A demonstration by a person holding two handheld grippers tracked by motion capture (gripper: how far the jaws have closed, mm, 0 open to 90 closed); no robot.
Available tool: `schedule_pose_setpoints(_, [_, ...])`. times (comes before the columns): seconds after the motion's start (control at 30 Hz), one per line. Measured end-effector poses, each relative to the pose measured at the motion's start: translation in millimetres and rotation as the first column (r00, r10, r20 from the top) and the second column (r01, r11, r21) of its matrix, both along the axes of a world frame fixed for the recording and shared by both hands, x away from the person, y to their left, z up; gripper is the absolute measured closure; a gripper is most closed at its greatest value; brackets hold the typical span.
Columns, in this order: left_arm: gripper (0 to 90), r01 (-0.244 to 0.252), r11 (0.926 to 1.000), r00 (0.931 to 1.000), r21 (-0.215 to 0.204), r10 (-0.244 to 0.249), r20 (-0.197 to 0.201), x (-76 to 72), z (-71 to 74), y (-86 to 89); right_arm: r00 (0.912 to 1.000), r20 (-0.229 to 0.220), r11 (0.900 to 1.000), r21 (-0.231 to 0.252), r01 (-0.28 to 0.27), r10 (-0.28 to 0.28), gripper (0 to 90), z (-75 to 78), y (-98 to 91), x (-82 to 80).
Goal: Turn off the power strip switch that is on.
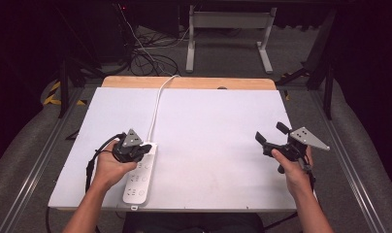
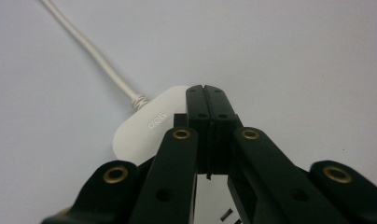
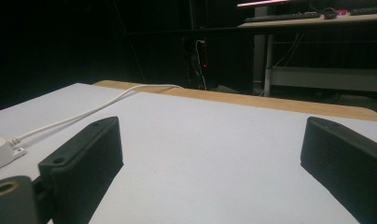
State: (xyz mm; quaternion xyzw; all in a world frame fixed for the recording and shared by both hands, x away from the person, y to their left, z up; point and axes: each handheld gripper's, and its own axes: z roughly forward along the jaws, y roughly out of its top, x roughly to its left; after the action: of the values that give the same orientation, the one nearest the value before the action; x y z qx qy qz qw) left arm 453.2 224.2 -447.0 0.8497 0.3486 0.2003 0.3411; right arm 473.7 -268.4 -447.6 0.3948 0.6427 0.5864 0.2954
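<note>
Partly hidden: power strip (image 2: pixel 144 128) | under closed left hand-held gripper (image 2: pixel 206 91)

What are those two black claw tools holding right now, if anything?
Nothing. The left gripper has its fingers shut together above the power strip; the right gripper is open over bare table.

One white power strip (image 1: pixel 139 175) lies at the near left of the worktop (image 1: pixel 218 131), with one white cord (image 1: pixel 155 109) running from its far end to the far edge. Two tongs are in hand: the left tongs (image 1: pixel 146 148), with jaws together, above the strip, and the right tongs (image 1: pixel 271 133), with jaws apart, at the near right. Two hands hold them.
</note>
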Motion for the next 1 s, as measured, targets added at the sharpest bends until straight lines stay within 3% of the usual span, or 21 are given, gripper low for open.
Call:
schedule_pose_setpoints(0.23, [90.0,0.022,0.9994,0.9987,0.028,-0.021,-0.048,3.4,-5.3,-3.9,1.0000,0.002,1.0000,-0.003,-0.003,0.003,5.9,-0.3,0.5,0.3])
schedule_pose_setpoints(0.43, [90.0,0.027,0.9986,0.9983,0.045,-0.024,-0.054,3.5,-7.9,-6.4,1.0000,0.001,1.0000,-0.001,-0.002,0.002,5.9,-0.2,0.6,0.1])
schedule_pose_setpoints(1.0, [90.0,-0.002,1.0000,0.9975,-0.008,0.001,-0.070,2.7,-12.3,-5.9,1.0000,0.000,1.0000,0.002,0.001,-0.001,6.0,0.0,0.2,-1.2])
